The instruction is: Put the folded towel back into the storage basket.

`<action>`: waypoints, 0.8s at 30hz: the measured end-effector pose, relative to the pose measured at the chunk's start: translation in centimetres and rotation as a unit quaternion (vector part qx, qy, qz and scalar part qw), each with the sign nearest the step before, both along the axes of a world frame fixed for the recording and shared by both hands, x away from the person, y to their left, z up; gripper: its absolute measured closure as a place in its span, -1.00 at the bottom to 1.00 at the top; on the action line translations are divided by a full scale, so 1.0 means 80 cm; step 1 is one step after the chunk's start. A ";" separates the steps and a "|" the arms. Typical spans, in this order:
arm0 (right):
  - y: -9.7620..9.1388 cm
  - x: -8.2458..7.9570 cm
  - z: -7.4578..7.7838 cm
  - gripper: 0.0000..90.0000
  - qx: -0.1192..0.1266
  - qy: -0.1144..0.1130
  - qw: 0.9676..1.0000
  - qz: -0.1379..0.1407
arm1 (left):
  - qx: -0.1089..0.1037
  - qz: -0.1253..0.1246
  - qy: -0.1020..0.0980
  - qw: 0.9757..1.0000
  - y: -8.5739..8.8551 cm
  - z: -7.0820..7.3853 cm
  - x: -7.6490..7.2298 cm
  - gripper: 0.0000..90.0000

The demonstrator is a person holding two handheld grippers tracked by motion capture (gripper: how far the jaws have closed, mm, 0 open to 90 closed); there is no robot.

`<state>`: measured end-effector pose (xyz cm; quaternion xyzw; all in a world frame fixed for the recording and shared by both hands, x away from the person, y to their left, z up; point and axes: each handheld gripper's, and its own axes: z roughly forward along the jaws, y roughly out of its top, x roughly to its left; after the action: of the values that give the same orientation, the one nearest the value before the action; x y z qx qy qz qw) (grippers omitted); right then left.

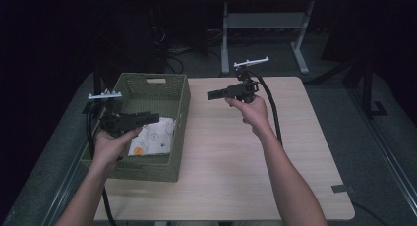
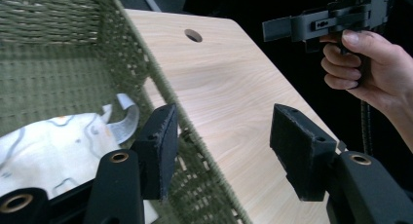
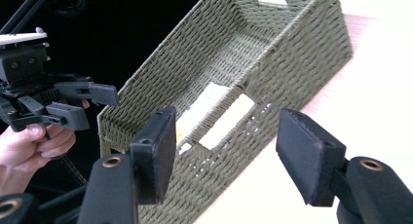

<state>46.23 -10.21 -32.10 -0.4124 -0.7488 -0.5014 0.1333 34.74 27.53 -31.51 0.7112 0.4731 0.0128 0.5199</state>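
A green woven basket [image 1: 147, 169] stands at the left of the wooden table [image 1: 231, 157], and a white patterned cloth [image 1: 152, 137] lies inside it. My left gripper [image 1: 155, 118] hovers over the basket's near half and points right. Its jaws are open and empty. In the left gripper view the left gripper [image 2: 226, 136] straddles the basket's right rim [image 2: 160, 83], with the cloth [image 2: 53, 146] below to the left. My right gripper [image 1: 212, 95] is held above the table's far middle, points left at the basket, and is open and empty. The right gripper view shows the right gripper [image 3: 226, 136] facing the basket [image 3: 234, 44].
The table has a cable hole [image 2: 193, 35] near its far edge. Behind it stands a grey desk frame [image 1: 265, 24] on a dark floor with cables. Bare wood lies to the right of the basket. Black cables trail from both grippers.
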 end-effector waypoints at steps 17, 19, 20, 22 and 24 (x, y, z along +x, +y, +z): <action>-0.059 -0.010 -0.009 -0.22 0.002 0.005 1.000 -0.020 | -0.001 -0.013 0.012 1.000 -0.052 -0.008 0.000 -0.27; -0.066 -0.012 -0.012 -0.22 0.005 0.006 1.000 -0.022 | -0.001 -0.016 0.011 1.000 -0.057 -0.008 0.000 -0.28; -0.070 -0.013 -0.014 -0.22 0.005 0.007 1.000 -0.024 | -0.001 -0.017 0.011 1.000 -0.059 -0.008 0.000 -0.28; -0.077 -0.014 -0.016 -0.24 0.005 0.009 1.000 -0.027 | -0.002 -0.018 0.011 1.000 -0.062 -0.008 0.001 -0.30; -0.084 -0.016 -0.018 -0.24 0.009 0.010 0.999 -0.031 | -0.001 -0.022 0.013 1.000 -0.069 -0.009 0.001 -0.33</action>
<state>44.98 -16.94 -33.50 -0.4388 -0.7301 -0.5078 0.1287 34.83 22.02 -32.25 0.7206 0.4642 -0.0084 0.5149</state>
